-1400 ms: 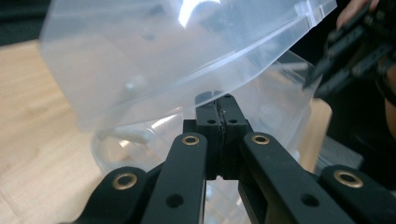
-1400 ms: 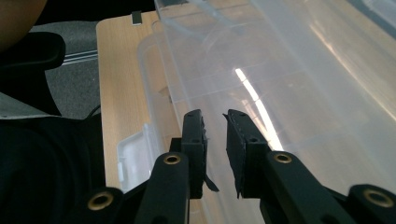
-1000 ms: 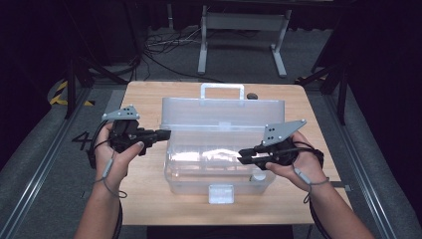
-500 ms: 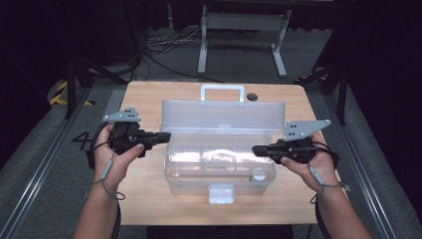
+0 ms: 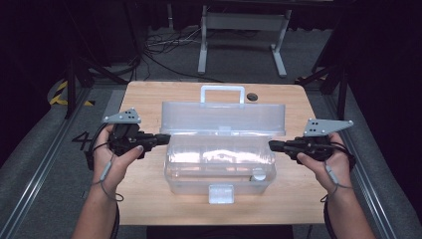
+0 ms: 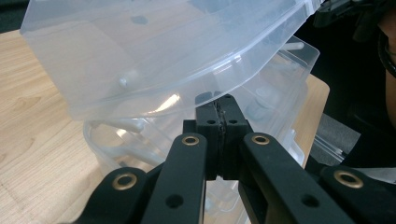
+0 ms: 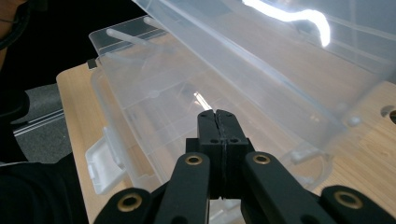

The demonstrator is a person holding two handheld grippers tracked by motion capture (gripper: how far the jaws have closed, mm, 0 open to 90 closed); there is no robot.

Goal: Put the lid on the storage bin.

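Note:
A clear plastic toolbox stands in the middle of the wooden table with its lid raised toward the far side and a white handle on top. My left gripper is shut and empty, its tips at the box's left end just under the lid's corner. The left gripper view shows those tips pressed together below the lid's edge. My right gripper is shut and empty at the box's right end. From the right gripper view, its tips point across the open tub.
A white latch hangs on the box's near wall. A small round hole lies in the tabletop behind the lid. Beyond the table, a metal stand and cables sit on the dark floor.
My right gripper has drawn back to the right, from over the box's inside to its right end, and its jaws have closed. The left gripper and the box stay put.

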